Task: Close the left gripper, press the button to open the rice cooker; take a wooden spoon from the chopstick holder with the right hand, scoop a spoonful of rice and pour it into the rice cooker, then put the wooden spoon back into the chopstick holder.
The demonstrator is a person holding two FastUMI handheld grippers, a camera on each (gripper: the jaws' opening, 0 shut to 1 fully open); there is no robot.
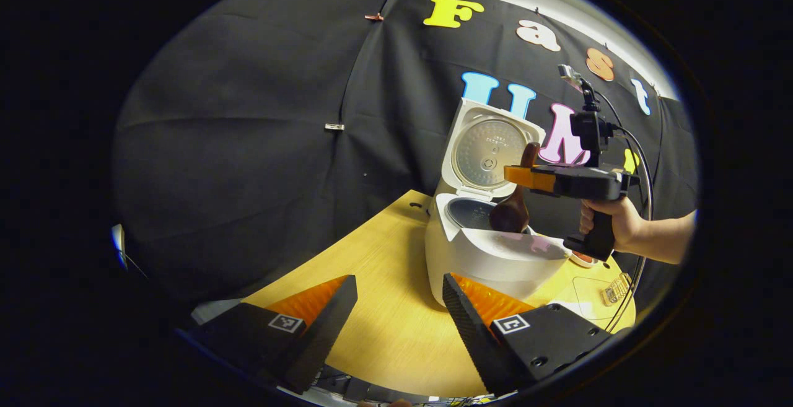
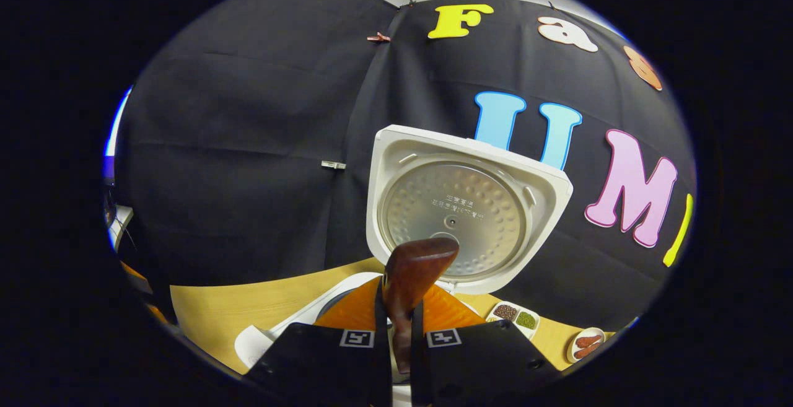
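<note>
The white rice cooker [image 1: 495, 258] stands on the wooden table [image 1: 384, 308] with its lid [image 1: 489, 153] swung upright. My right gripper [image 1: 519, 176], held by a hand [image 1: 610, 224], is shut on the wooden spoon [image 1: 509, 212]. The spoon's dark bowl hangs down over the open pot. In the right gripper view my right gripper [image 2: 399, 323] clamps the spoon's handle [image 2: 412, 271], with the lid's metal inner plate [image 2: 455, 209] right behind. My left gripper [image 1: 396, 311] stands open in front of the cooker, holding nothing. I cannot see rice on the spoon.
Small dishes of beans [image 2: 514, 317] and a plate [image 2: 585, 342] lie on the table to the right of the cooker. A small wire rack [image 1: 614, 289] sits near the table's right edge. Black cloth walls close the back.
</note>
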